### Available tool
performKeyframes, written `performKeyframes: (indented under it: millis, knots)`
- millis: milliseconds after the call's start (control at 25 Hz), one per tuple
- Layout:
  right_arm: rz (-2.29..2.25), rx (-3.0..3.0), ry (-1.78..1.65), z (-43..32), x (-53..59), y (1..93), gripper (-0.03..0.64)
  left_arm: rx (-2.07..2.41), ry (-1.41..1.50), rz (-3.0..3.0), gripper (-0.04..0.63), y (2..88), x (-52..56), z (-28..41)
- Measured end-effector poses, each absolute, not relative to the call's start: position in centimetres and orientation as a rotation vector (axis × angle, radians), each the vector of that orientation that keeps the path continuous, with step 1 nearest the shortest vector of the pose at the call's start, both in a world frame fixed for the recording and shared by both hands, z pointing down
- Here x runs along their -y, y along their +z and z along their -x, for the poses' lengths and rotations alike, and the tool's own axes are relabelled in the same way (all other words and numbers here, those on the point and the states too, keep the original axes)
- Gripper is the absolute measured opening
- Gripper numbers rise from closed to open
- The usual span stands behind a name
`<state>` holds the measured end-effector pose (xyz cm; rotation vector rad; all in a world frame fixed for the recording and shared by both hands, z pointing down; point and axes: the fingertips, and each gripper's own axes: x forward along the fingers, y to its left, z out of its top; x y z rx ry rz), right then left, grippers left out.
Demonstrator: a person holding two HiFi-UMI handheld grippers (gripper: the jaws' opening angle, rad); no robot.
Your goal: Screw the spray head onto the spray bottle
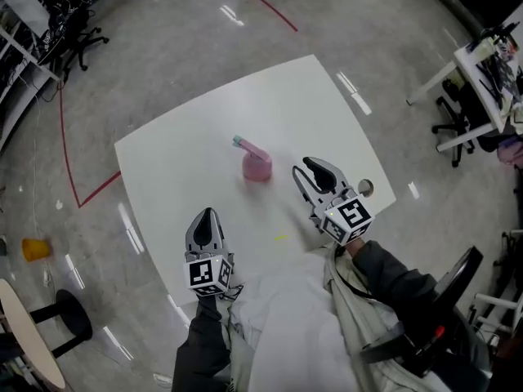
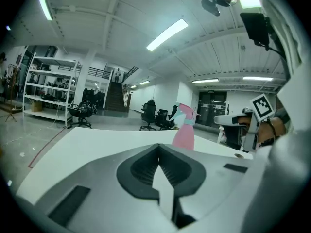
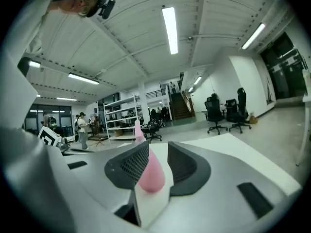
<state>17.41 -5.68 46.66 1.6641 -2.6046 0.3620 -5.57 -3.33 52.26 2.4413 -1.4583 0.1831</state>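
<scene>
A pink spray bottle (image 1: 257,167) stands upright near the middle of the white table (image 1: 180,162), with a pink and pale blue spray head (image 1: 243,144) on top of it. My right gripper (image 1: 311,171) lies just right of the bottle, apart from it, jaws open. In the right gripper view the bottle (image 3: 151,174) shows through the gap between the fingers, further off on the table. My left gripper (image 1: 207,216) rests near the table's front edge, shut and empty. The left gripper view has the bottle (image 2: 184,136) ahead and to the right.
A small round thing (image 1: 365,188) lies on the table by my right gripper. Past the table edges are grey floor, a yellow object (image 1: 34,249), a black stool (image 1: 65,309), office chairs (image 1: 453,125) and a white desk (image 1: 478,64).
</scene>
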Motion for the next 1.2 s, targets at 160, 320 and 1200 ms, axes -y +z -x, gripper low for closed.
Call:
performKeyframes:
  millis: [160, 320, 1200]
  knots:
    - [-1.575, 2.571, 0.440, -16.2, 4.3, 48.9, -0.003, 1.427, 0.203, -2.455, 0.006, 51.9, 2.8, 4.3]
    - [-1.479, 2.567, 0.416, -13.2, 3.3, 50.1, -0.005, 1.384, 0.212, -2.458, 0.006, 52.1, 2.1, 3.7]
    - [-1.307, 2.559, 0.383, -9.5, 2.5, 52.5, -0.005, 1.336, 0.240, -2.425, 0.006, 53.8, 2.1, 3.7]
